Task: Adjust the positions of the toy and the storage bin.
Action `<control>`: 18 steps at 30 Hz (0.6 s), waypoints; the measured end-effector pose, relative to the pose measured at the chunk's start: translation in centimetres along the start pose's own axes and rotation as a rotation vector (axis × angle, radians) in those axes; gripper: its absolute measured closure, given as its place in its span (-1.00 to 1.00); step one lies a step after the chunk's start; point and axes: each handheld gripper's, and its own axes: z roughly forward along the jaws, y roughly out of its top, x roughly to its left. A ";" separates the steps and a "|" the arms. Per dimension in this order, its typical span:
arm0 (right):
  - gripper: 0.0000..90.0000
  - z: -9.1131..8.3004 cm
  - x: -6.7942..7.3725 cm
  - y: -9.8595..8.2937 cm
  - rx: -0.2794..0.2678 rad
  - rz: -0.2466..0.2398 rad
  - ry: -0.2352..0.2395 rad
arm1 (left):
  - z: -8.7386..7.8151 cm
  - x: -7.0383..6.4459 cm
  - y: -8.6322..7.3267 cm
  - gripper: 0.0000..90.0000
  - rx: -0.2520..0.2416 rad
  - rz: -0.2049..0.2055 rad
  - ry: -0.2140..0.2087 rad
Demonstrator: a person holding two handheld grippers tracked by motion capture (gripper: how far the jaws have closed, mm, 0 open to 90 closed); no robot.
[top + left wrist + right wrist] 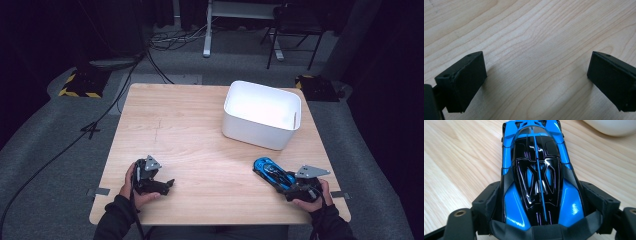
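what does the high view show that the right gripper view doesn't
High view alone: the whole white bin with its open top, the left claw resting apart near the table's front left, the person's hands, and the floor with cables.

Right gripper view alone: the blue toy car up close, its glossy black roof pattern, and the right claw with a jaw pressed against each flank.

Both: the car held at the table's front right, pointing toward the bin.

Setting: lab or recording studio. My light wooden table stands on grey carpet, black curtains all around. Cables trail across the far-left floor past yellow-black striped weights; desk leg and black chair behind.
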 end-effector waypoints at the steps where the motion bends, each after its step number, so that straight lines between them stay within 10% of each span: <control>1: -0.47 0.0 0.0 0.0 0.000 0.000 0.000 | 0.0 0.0 0.0 -0.94 0.000 0.000 0.000; 18: -0.47 -2.6 -2.6 -2.7 -0.020 0.085 -0.090 | 2.8 0.6 3.2 -0.87 -0.011 0.053 -0.046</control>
